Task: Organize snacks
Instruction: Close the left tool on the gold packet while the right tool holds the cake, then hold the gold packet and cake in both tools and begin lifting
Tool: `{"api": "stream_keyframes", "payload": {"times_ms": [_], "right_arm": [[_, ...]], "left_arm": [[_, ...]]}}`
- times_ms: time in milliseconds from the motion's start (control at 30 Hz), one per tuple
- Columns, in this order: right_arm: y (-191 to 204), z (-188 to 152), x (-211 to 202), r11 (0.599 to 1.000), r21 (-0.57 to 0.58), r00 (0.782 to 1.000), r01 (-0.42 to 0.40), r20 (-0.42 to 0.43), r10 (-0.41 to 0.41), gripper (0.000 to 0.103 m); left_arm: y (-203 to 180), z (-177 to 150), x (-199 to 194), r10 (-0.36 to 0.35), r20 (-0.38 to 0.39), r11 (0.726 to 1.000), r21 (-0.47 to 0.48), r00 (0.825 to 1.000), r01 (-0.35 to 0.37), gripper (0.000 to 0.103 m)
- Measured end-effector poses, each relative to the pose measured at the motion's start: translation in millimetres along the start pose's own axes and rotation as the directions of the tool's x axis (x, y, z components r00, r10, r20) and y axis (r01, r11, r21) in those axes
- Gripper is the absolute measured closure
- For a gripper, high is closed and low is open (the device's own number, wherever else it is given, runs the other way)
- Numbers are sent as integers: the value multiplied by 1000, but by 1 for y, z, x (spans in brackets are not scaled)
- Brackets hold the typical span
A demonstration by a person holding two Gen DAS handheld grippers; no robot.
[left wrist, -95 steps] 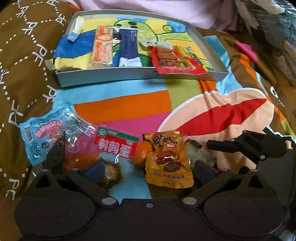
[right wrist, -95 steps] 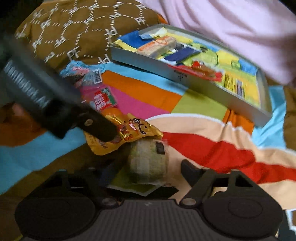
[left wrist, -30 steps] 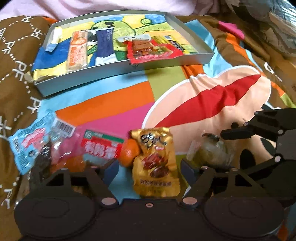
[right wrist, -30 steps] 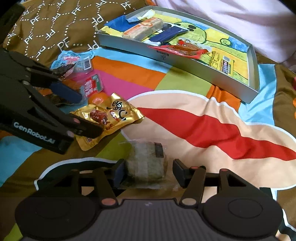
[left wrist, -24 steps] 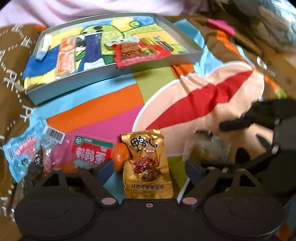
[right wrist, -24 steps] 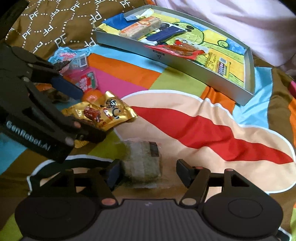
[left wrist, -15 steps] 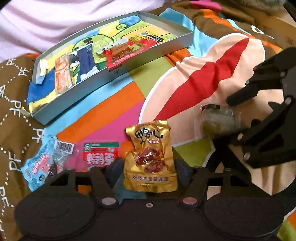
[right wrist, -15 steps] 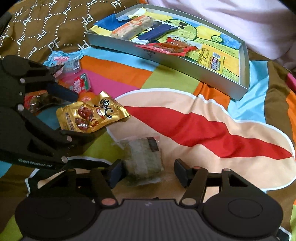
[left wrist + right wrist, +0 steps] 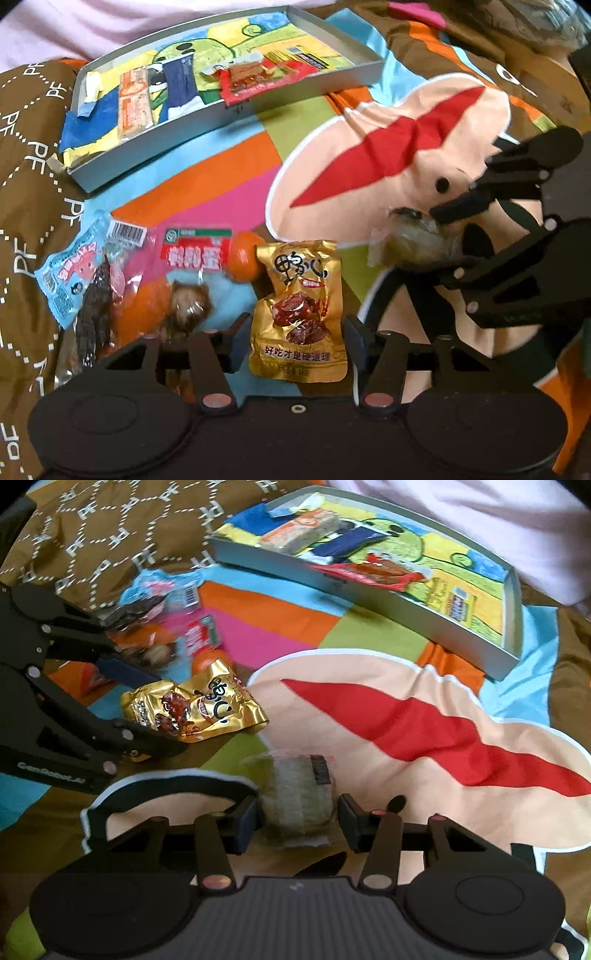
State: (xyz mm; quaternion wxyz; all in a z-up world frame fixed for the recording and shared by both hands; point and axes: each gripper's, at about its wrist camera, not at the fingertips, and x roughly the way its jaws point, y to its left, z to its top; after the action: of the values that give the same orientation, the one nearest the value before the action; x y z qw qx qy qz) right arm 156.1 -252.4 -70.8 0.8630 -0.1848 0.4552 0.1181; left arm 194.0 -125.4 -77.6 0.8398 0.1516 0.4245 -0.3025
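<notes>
As the two grippers had drawn nearer their snacks over the last second, the left gripper [image 9: 295, 341] now straddled the gold foil pouch of braised meat [image 9: 300, 310], its jaws narrowed to either side of the pouch but, as far as the left wrist view showed, perhaps not yet pinching it. The right gripper [image 9: 297, 818] had likewise narrowed its jaws around the clear-wrapped greenish rice cake [image 9: 297, 794], the left pad touching the wrapper and the right pad just beside it. Both pieces lay on the colourful cartoon bedspread [image 9: 424, 716], so two pickups seemed about to begin together.

The shallow grey cardboard tray [image 9: 229, 110], lined with a bright drawing, sat well apart at the far side. It held an orange-wrapped bar [image 9: 133, 101], a dark blue packet [image 9: 181, 79] and a red packet of dried meat [image 9: 251, 79], leaving its right end free. A pale blue packet [image 9: 68, 273], a pink-and-red egg packet [image 9: 194, 253] and a small orange [image 9: 243, 258] remained loose on the bedspread.
</notes>
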Motion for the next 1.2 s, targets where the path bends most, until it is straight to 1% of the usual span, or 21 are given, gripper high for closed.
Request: {"api": "stream_keyframes", "payload": {"times_ms": [67, 133, 200, 267, 367, 400, 467, 500, 633, 667, 733, 767, 833, 933, 1067, 1167, 1200], "right_arm": [[1, -1, 0, 1000, -3, 1000, 6, 4, -6, 44], [-1, -1, 1, 1000, -1, 1000, 15, 8, -15, 39], [-3, -1, 0, 1000, 5, 999, 22, 26, -23, 35], [-5, 1, -2, 1000, 14, 998, 22, 52, -23, 29], [-7, 4, 0, 1000, 17, 997, 2, 76, -4, 27], [-6, 5, 2, 1000, 17, 997, -2, 74, 1, 27], [-4, 6, 9, 1000, 9, 999, -4, 53, 4, 30], [-4, 6, 13, 1000, 9, 999, -5, 39, 5, 31], [-5, 5, 18, 999, 34, 999, -31, 16, 30, 41], [-5, 6, 17, 999, 36, 999, -29, 18, 28, 45], [-5, 6, 15, 999, 33, 1000, -18, 23, 18, 47], [-5, 6, 15, 999, 35, 1000, -9, 25, 9, 49], [-5, 7, 14, 999, 41, 1000, 1, 27, -3, 50], [-7, 8, 11, 998, 50, 999, 26, 36, -28, 50], [-7, 8, 8, 998, 55, 998, 34, 51, -37, 50], [-8, 9, 8, 997, 61, 997, 43, 58, -47, 50], [-8, 9, 8, 997, 64, 997, 47, 61, -51, 50]], "left_arm": [[-4, -1, 2, 19, 0, 999, 27, 1000, -19, 41], [-7, 0, 5, 47, -4, 998, 53, 999, -47, 32], [-9, 2, 8, 57, 7, 996, 75, 998, -58, 28], [-11, 4, 10, 52, 16, 994, 95, 999, -53, 28], [-13, 7, 18, 50, 10, 992, 117, 999, -51, 28], [-12, 8, 21, 45, 6, 992, 118, 999, -46, 29], [-9, 9, 23, 20, -1, 994, 111, 1000, -20, 38], [-7, 9, 22, 4, -4, 995, 97, 1000, -3, 46], [-2, 10, 20, -21, -8, 998, 63, 1000, 22, 51], [-1, 10, 20, -25, -6, 998, 54, 1000, 26, 52], [1, 11, 19, -33, -6, 999, 36, 999, 33, 56], [3, 11, 18, -37, -7, 999, 22, 999, 37, 58], [8, 13, 18, -52, -11, 999, -17, 999, 52, 61], [16, 14, 18, -81, -21, 993, -86, 997, 79, 62], [23, 14, 17, -110, -16, 983, -151, 994, 107, 64], [27, 14, 13, -143, 3, 969, -203, 990, 140, 70], [29, 14, 12, -154, 13, 964, -219, 988, 153, 74]]}}
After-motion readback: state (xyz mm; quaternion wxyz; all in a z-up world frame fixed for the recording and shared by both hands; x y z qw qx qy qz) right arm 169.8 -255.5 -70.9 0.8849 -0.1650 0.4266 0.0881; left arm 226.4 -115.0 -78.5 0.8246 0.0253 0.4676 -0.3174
